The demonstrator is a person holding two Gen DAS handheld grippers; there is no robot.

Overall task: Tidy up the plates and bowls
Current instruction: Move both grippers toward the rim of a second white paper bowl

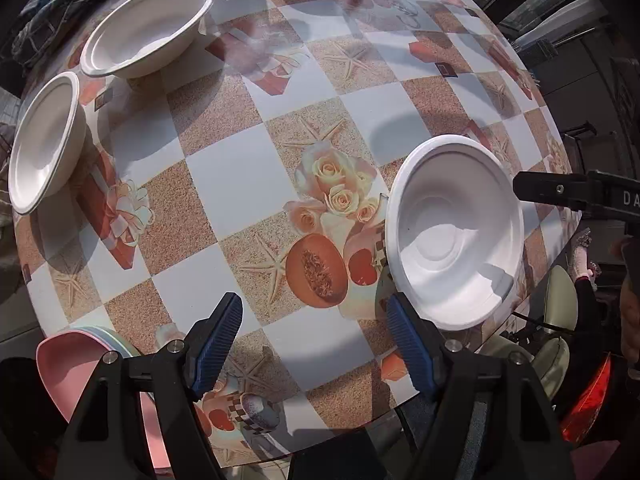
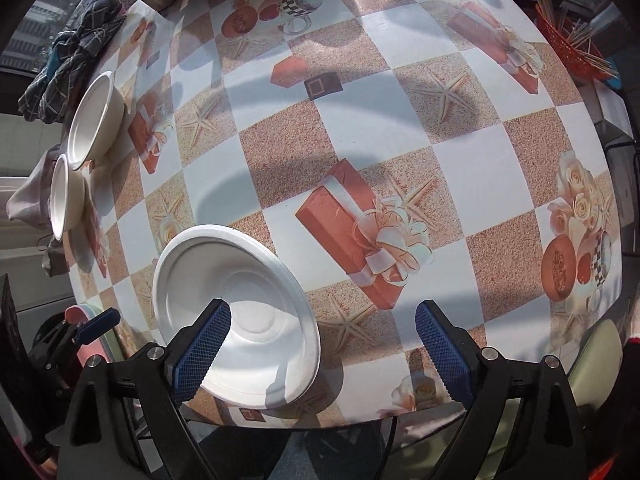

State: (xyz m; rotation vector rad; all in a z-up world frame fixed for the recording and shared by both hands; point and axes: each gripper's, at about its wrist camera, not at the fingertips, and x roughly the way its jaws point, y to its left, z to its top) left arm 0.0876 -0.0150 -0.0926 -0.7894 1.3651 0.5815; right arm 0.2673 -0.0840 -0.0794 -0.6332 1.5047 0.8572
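White foam bowl [image 2: 240, 320] sits hollow on the checkered tablecloth [image 2: 360, 128]; left gripper [image 1: 314, 344] and right gripper [image 2: 324, 348] both gape apart.

Three white bowls [image 1: 456, 232] [image 1: 148, 24] [image 1: 44, 144] sit upright (two side by side), pink plates [image 1: 72, 364] stacked.

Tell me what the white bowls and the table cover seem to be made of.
White bowls: likely moulded paper pulp or foam; matte, thin rolled rims, pressed rings in the base. Table cover: probably printed vinyl or oilcloth; smooth, with a faint sheen and photo-style roses and starfish.
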